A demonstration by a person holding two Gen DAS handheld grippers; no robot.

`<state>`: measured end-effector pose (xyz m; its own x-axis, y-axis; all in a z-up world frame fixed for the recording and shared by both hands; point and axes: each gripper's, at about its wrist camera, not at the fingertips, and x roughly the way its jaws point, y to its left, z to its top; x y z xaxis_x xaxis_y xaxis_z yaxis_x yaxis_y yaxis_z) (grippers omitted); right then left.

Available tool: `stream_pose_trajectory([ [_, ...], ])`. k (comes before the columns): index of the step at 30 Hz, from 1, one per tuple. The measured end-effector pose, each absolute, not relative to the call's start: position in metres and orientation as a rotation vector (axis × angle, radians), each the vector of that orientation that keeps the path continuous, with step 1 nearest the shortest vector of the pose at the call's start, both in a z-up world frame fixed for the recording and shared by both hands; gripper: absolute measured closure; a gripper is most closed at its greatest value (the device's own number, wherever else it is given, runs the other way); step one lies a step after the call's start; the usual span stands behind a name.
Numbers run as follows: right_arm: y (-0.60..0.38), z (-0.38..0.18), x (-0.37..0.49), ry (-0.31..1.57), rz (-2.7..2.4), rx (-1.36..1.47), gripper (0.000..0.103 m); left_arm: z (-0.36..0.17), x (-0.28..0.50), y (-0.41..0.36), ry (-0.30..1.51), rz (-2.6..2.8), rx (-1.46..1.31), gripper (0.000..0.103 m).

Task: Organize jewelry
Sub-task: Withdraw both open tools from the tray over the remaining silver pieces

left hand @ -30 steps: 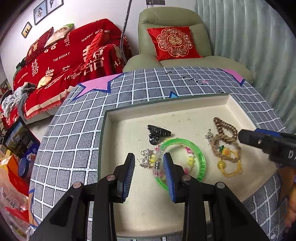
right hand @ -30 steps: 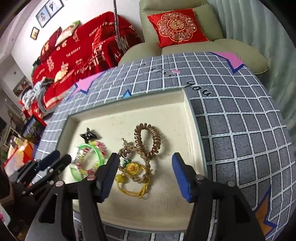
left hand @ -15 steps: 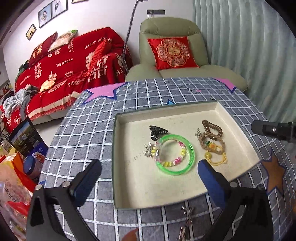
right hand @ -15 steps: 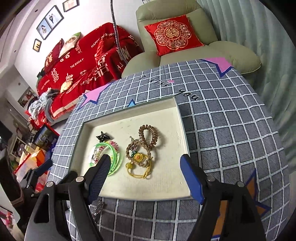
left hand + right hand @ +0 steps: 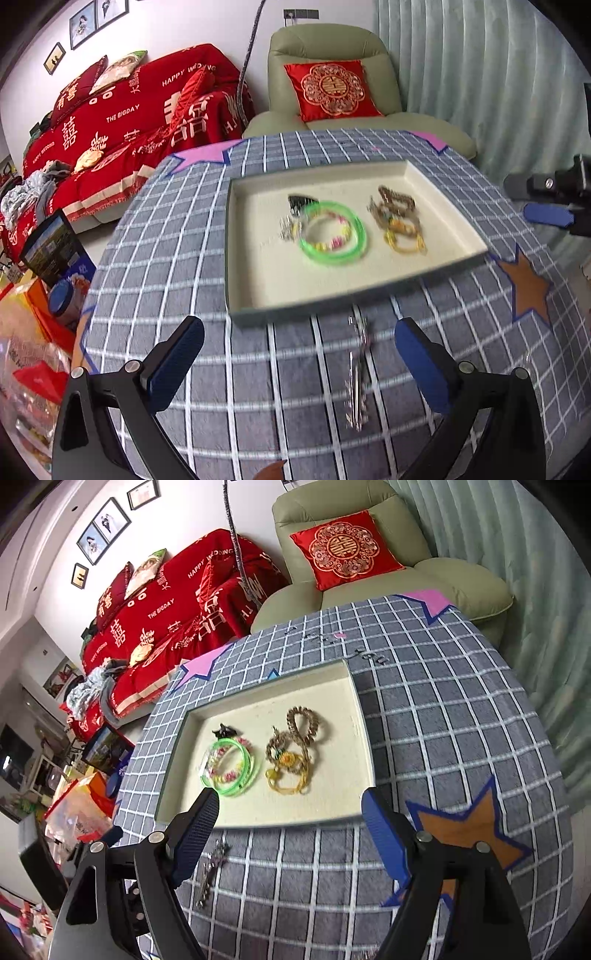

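My left gripper [image 5: 299,363] hangs over the counter [image 5: 155,236] with its jaws spread wide and nothing between the pads. Right under that gap, just in front of the tray's [image 5: 321,308] near wall, lies a thin silvery chain piece [image 5: 356,373], stretched out roughly straight on the checked cloth. It is too blurred to say whether it is a bracelet, a necklace or an earring.

I judge it light, limp and slippery: it will sag and slide off the pads unless I pinch near its middle, across the run of the links, pressing down to the cloth.

My right gripper [image 5: 290,823] is also empty, its jaws wide apart, hovering over the tray's front edge.

Inside the tray the green bangle [image 5: 334,232] is stiff and easy; the brown coiled cord [image 5: 304,725] beside it is springy.
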<state>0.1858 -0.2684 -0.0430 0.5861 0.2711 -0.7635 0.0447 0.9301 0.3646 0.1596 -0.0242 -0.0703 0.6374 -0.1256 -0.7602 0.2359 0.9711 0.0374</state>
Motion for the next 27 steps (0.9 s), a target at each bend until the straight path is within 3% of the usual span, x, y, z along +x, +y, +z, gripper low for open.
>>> stream_pose_trajectory([
  [27, -0.277, -0.118, 0.079, 1.107, -0.035, 0.32, 0.021, -0.119, 0.13, -0.034, 0.964, -0.234, 0.133, 0.0],
])
